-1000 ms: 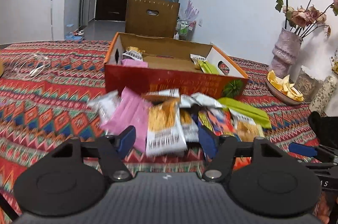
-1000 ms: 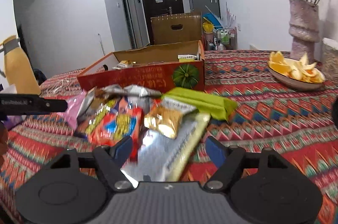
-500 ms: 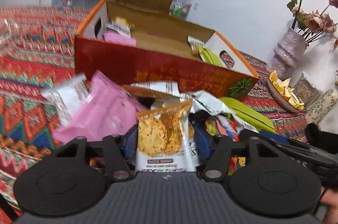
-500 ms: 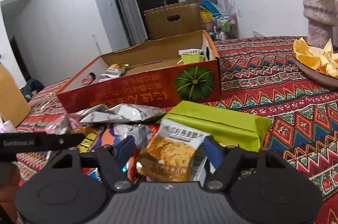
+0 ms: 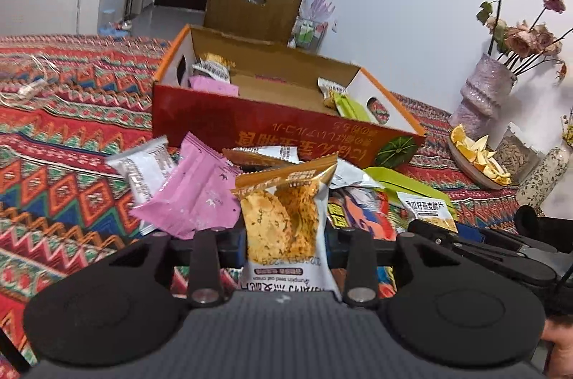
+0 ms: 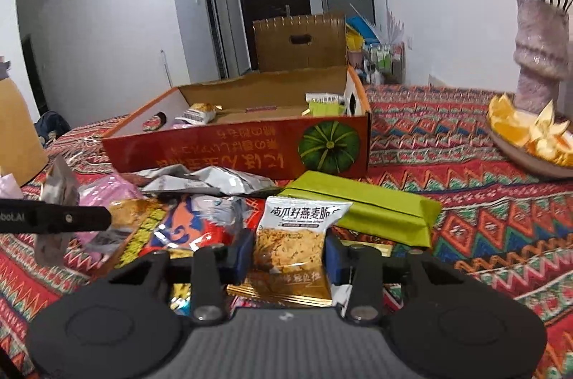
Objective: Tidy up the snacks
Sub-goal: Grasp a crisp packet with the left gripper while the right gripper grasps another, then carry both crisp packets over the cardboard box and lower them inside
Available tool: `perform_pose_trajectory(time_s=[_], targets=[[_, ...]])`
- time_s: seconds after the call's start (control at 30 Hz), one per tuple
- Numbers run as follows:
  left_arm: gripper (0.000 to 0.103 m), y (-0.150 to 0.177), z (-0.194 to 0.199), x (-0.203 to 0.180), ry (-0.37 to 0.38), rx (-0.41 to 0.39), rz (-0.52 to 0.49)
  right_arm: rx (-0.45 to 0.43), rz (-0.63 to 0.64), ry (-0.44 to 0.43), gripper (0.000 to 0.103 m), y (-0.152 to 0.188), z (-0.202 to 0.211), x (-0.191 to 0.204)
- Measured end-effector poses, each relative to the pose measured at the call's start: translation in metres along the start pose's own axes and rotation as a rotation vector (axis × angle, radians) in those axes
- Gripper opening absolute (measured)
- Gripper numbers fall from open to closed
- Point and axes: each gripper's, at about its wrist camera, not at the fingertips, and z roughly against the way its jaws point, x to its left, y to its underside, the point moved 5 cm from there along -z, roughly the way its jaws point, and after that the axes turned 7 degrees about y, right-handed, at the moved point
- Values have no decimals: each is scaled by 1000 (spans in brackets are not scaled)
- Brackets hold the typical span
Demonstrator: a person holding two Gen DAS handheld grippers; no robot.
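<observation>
On the patterned tablecloth (image 5: 64,185), before the open box (image 5: 272,128), each gripper clamps a light, crinkly oat-crisp packet from the pile: left gripper (image 5: 284,237) on one packet (image 5: 283,221), right gripper (image 6: 286,253) on another (image 6: 292,236). Both jaws have just been closing. Brittle contents; pinching the sides mid-body suits.

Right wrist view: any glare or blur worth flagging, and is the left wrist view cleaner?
Right wrist view: a ceiling light blows out the upper left, the orange slices at the right edge smear, and the held oat crisp packet reads sharp. Left wrist view: evenly lit, no glare; its own packet is sharp, with straight edges bowing toward the rim.
</observation>
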Motion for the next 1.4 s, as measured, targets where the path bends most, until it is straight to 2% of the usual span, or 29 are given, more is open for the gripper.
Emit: perform_pose_trajectory(time_s=[0.43, 0.77, 0.97, 1.17, 1.4], targets=[[36, 44, 94, -37, -3, -48, -19, -76, 57, -28, 40, 37, 119, 2], [36, 89, 142, -62, 8, -45, -40, -95, 74, -57, 40, 64, 181, 0], [36, 97, 156, -72, 8, -59, -54, -111, 83, -70, 40, 71, 197, 4], [36, 95, 155, -70, 4, -63, -54, -115, 81, -66, 40, 68, 196, 1], [36, 66, 134, -64, 16, -72, -84, -113, 95, -47, 40, 52, 170, -2]])
